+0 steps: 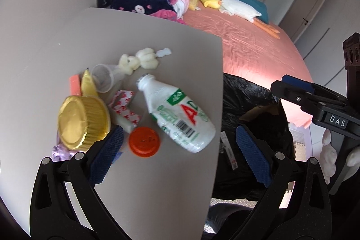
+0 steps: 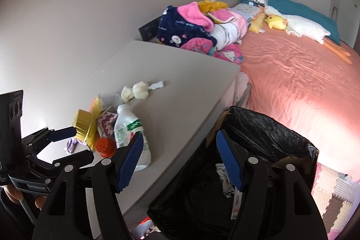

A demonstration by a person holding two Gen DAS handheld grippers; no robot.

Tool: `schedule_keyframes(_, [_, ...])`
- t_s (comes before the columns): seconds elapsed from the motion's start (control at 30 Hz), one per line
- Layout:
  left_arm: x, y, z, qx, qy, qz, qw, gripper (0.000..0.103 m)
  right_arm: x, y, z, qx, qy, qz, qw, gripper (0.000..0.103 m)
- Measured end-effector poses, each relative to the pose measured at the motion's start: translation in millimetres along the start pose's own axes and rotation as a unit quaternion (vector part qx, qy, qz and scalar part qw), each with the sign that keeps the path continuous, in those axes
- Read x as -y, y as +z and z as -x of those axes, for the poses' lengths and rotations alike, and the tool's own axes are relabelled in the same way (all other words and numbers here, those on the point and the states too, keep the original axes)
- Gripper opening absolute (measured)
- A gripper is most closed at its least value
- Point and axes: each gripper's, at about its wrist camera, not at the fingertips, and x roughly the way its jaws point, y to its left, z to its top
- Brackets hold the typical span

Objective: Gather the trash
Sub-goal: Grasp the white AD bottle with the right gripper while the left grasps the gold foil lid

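Note:
Trash lies on a grey table (image 1: 157, 48): a white plastic bottle (image 1: 180, 116) on its side, an orange lid (image 1: 144, 141), a gold foil cup (image 1: 82, 122), a clear plastic cup (image 1: 103, 80), a red-and-white wrapper (image 1: 123, 105) and a white crumpled piece (image 1: 139, 60). My left gripper (image 1: 180, 154) is open and empty, just in front of the bottle and lid. My right gripper (image 2: 180, 161) is open and empty above the edge of a black trash bag (image 2: 258, 138), which holds some wrappers. The bottle (image 2: 130, 132) shows in the right wrist view too.
A bed with a pink sheet (image 2: 292, 73) lies beyond the table, piled with blankets (image 2: 198, 30) and plush toys (image 2: 292, 24). The trash bag (image 1: 247, 109) stands between table and bed. Foam floor mats (image 2: 333, 195) lie at the right.

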Motion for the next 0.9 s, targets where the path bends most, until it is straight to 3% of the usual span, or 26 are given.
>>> schedule_keyframes(0.33, [-40, -13, 12, 0.005, 0.023, 0.041, 0.9989, 0.096, -39, -4, -36, -0.04, 0.024, 0.041, 0.998, 0.069])
schedule_keyframes(0.9, [-90, -17, 7, -0.004, 0.032, 0.084, 0.9959, 0.096, -77, -6, -88, -0.091, 0.026, 0.079, 0.992, 0.069])
